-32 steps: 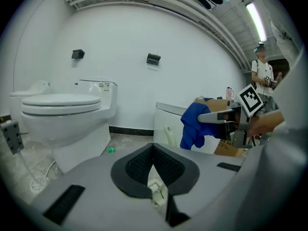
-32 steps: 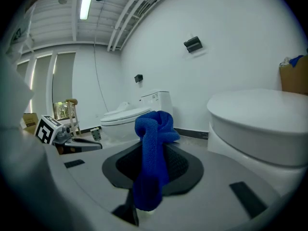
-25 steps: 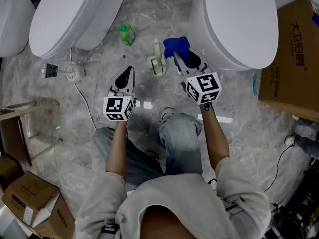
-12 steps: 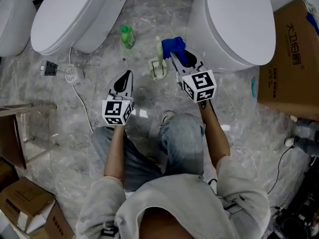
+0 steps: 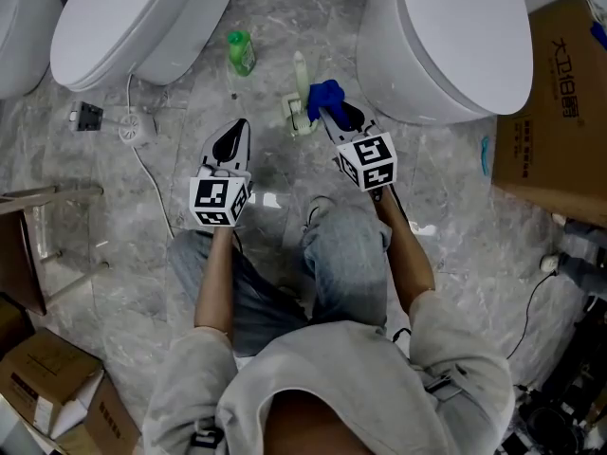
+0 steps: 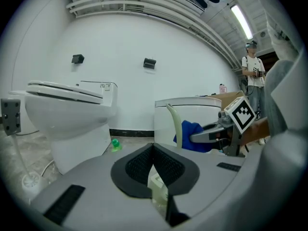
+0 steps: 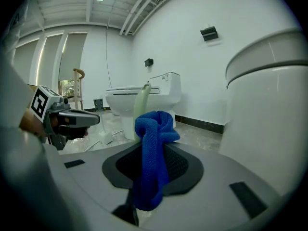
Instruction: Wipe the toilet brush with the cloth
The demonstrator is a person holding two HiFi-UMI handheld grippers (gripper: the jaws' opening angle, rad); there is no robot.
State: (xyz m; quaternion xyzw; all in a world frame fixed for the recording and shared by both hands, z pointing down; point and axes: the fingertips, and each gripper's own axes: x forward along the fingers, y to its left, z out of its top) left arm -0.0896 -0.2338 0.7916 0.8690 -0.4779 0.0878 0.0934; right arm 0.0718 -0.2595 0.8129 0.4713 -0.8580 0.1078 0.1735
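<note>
Here, blue cloth (image 5: pixel 325 94) bunched in right gripper (image 5: pixel 331 113) — pale-green toilet brush (image 5: pixel 301 78) upright

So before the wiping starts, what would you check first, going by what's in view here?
1. Cloth clamped in the right hand-held gripper: ok.
2. Brush upright in its holder: ok.
3. Cloth touching the brush handle: cannot tell; it is right beside it.
4. Left hand-held gripper steadying the brush: not ok; shut, empty and apart from it.
5. Bottle out of the way: ok; it sits apart from the brush.
</note>
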